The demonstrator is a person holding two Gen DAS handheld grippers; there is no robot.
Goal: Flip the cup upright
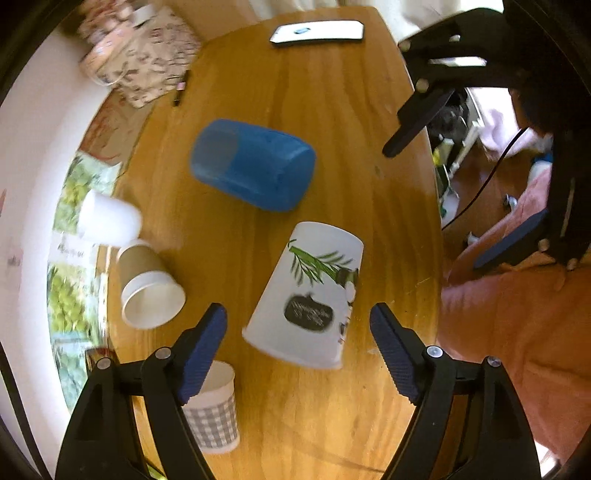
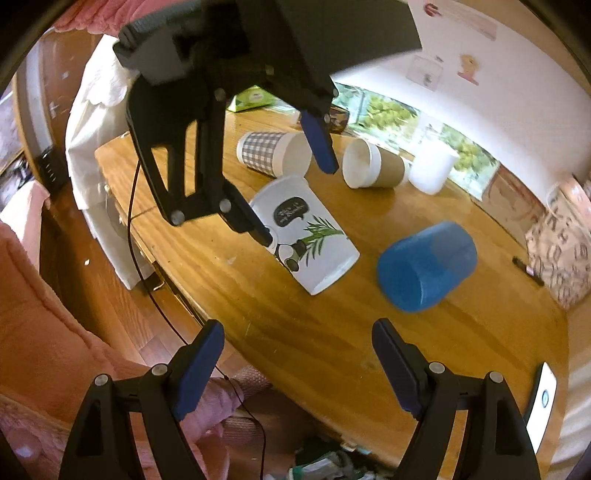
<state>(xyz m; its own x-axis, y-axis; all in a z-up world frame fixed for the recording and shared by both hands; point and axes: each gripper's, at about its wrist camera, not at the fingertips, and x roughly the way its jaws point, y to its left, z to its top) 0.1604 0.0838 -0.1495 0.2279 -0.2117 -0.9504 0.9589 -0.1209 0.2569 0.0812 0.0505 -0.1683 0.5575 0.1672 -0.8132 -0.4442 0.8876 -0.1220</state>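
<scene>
A white paper cup with a panda and bamboo print (image 1: 308, 295) lies on its side on the wooden table (image 1: 332, 110). My left gripper (image 1: 298, 325) is open and hovers just above it, fingers either side of its wide end. In the right wrist view the same cup (image 2: 304, 236) lies under the left gripper (image 2: 295, 192). A blue plastic cup (image 1: 255, 164) lies on its side further on; it also shows in the right wrist view (image 2: 426, 266). My right gripper (image 2: 298, 354) is open and empty over the table's near edge.
A brown paper cup (image 1: 149, 291), a grey checked cup (image 1: 214, 410) and a white cup (image 1: 109, 218) lie on their sides at the table's left. A phone (image 1: 317, 32) lies at the far end, a patterned bag (image 1: 147, 55) and a pen (image 1: 181, 88) beside it. Pink fabric (image 1: 517, 332) lies right.
</scene>
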